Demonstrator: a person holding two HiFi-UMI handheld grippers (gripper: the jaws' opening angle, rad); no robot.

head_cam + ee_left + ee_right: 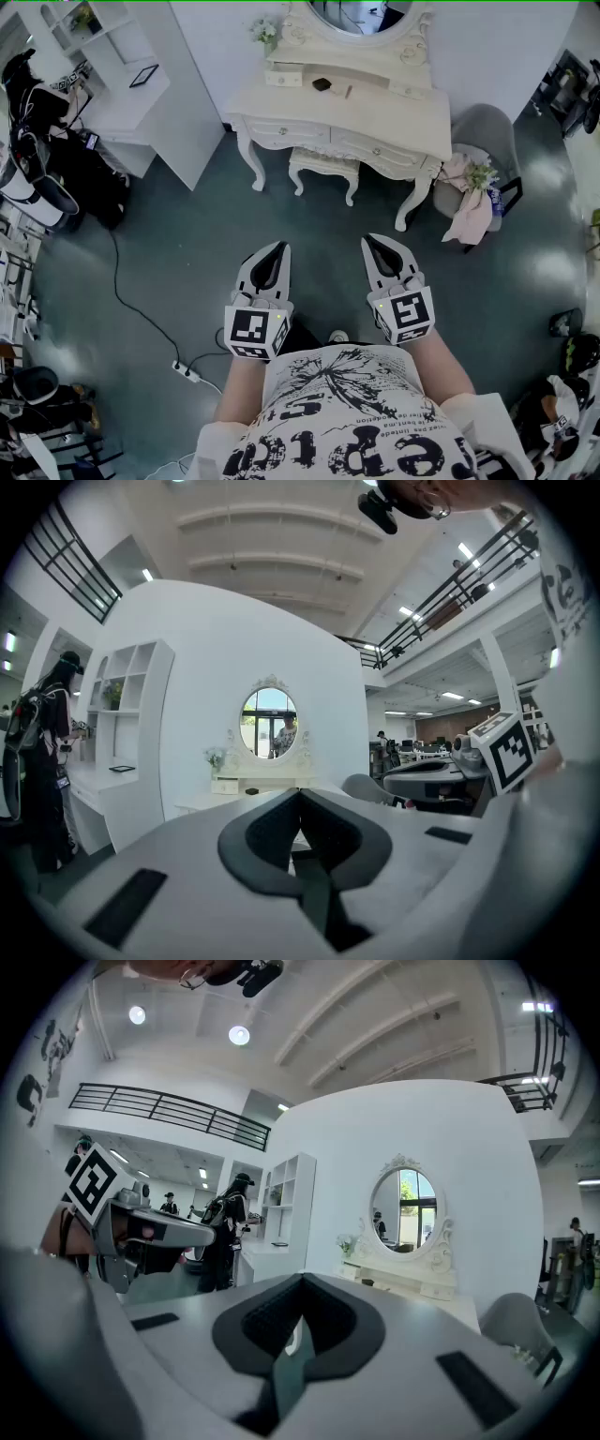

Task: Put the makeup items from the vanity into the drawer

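Note:
The cream vanity (375, 112) stands across the floor from me, under an oval mirror (361, 14). On its top lie a small dark makeup item (322, 83) and a thin stick-like one (347, 91), with small drawer boxes (283, 78) at the back. Both grippers hang in front of my body, far short of the vanity. My left gripper (278, 247) is shut and empty, and so is my right gripper (372, 240). The left gripper view shows the vanity (246, 797) far beyond the closed jaws. The right gripper view shows the vanity (412, 1286) the same way.
A small stool (323, 165) sits tucked under the vanity. A grey chair (487, 127) with pink cloth and flowers is at its right. A white shelf unit (141, 84) and a person (28, 103) are at the left. A cable and power strip (187, 372) lie on the floor.

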